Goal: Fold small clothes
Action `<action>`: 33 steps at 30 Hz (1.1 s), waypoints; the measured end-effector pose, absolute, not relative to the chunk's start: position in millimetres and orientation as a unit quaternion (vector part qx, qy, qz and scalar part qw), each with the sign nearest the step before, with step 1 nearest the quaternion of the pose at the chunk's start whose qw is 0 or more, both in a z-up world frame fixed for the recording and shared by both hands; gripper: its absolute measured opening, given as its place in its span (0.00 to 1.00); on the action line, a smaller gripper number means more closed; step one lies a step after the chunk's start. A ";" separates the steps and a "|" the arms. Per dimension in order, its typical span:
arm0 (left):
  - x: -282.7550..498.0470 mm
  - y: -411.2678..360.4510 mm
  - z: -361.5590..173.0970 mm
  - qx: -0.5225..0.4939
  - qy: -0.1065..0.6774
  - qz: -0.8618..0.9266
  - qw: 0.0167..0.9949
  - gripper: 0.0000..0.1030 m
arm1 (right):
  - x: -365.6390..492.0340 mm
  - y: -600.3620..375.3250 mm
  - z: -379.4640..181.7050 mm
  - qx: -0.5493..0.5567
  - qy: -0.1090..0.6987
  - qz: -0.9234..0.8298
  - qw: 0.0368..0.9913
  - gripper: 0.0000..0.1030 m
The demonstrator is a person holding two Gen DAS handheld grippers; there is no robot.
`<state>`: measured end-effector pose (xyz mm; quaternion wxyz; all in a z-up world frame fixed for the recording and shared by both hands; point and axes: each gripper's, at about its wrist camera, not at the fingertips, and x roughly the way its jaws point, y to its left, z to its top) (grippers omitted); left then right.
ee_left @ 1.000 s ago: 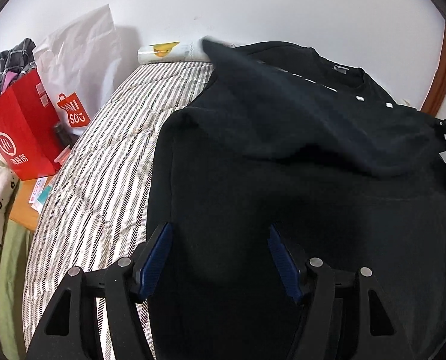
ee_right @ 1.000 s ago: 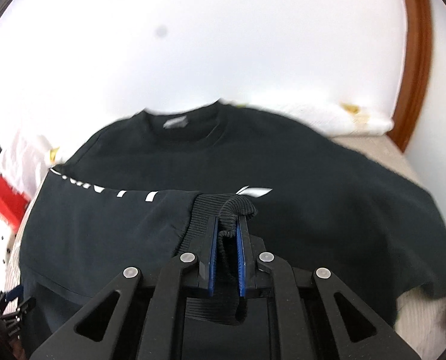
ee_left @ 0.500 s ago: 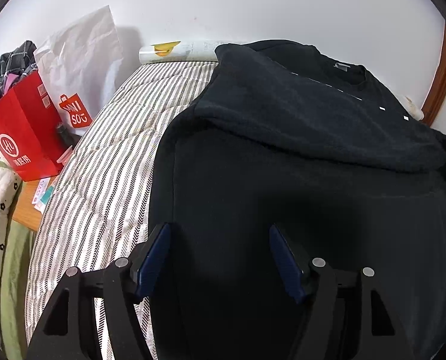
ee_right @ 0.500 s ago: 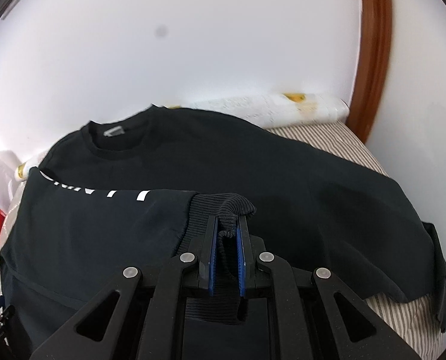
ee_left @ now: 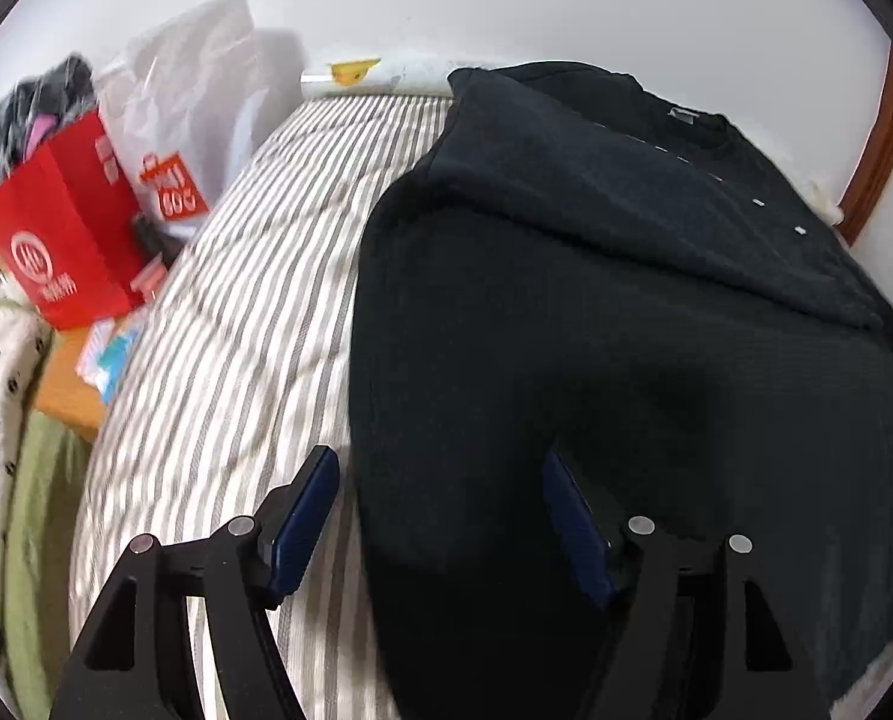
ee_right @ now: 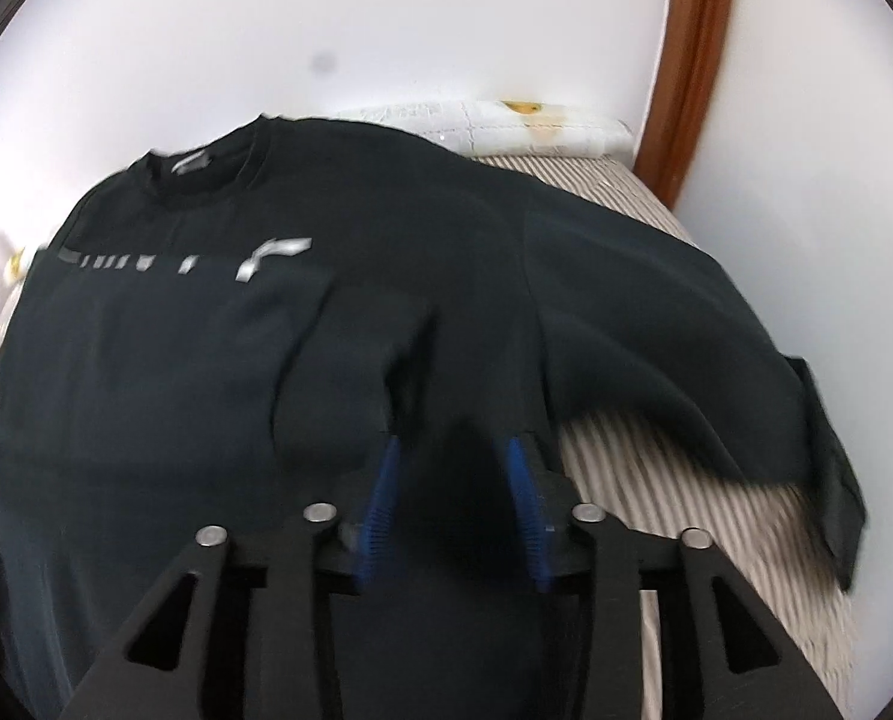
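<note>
A black sweatshirt [ee_left: 596, 330] lies on a striped bed [ee_left: 236, 330], its left sleeve folded across the chest. In the right wrist view the sweatshirt [ee_right: 236, 360] shows its collar and white lettering, and the right sleeve hangs toward the bed's right edge. My left gripper [ee_left: 440, 480] is open above the shirt's lower left edge and holds nothing. My right gripper [ee_right: 452, 456] is open just above the folded sleeve's cuff and holds nothing.
A red paper bag [ee_left: 68, 228] and a white shopping bag [ee_left: 188, 132] stand left of the bed. A white roll [ee_right: 506, 126] lies along the wall at the head. A brown wooden frame [ee_right: 692, 60] rises at the right. Green bedding [ee_left: 32, 540] lies at lower left.
My right gripper carried the sleeve cuff across the chest, then opened and let it go. The folded sleeve now lies flat. My left gripper stayed open and shifted slightly left.
</note>
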<state>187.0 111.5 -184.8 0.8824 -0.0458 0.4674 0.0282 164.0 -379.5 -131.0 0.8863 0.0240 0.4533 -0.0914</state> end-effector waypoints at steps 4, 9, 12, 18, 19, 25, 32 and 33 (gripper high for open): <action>158.6 116.2 -183.8 -0.051 0.470 0.008 0.881 0.66 | 105.1 -381.6 -135.9 0.021 0.457 -0.088 0.885 0.54; 123.7 110.8 -180.9 -0.057 0.465 -0.017 0.883 0.66 | 42.0 -388.5 -146.5 0.067 0.452 -0.075 0.886 0.67; 109.6 103.7 -180.3 -0.058 0.465 -0.026 0.883 0.66 | 11.4 -387.5 -153.2 0.087 0.450 -0.068 0.886 0.67; 87.2 93.7 -182.3 -0.044 0.457 -0.012 0.888 0.63 | -30.2 -374.2 -158.8 0.089 0.447 -0.048 0.889 0.67; 85.0 90.3 -182.2 -0.042 0.455 -0.006 0.890 0.59 | -34.3 -370.4 -159.9 0.087 0.446 -0.046 0.890 0.67; 84.9 96.8 -180.2 -0.071 0.455 0.001 0.888 0.10 | -39.6 -349.2 -167.5 0.049 0.433 -0.058 0.898 0.30; 62.4 107.4 -172.0 -0.099 0.453 -0.019 0.886 0.06 | -63.1 -352.2 -152.5 0.053 0.428 -0.043 0.901 0.11; 57.3 106.6 -171.1 -0.097 0.453 -0.021 0.886 0.06 | -65.9 -352.9 -151.3 0.052 0.429 -0.042 0.901 0.11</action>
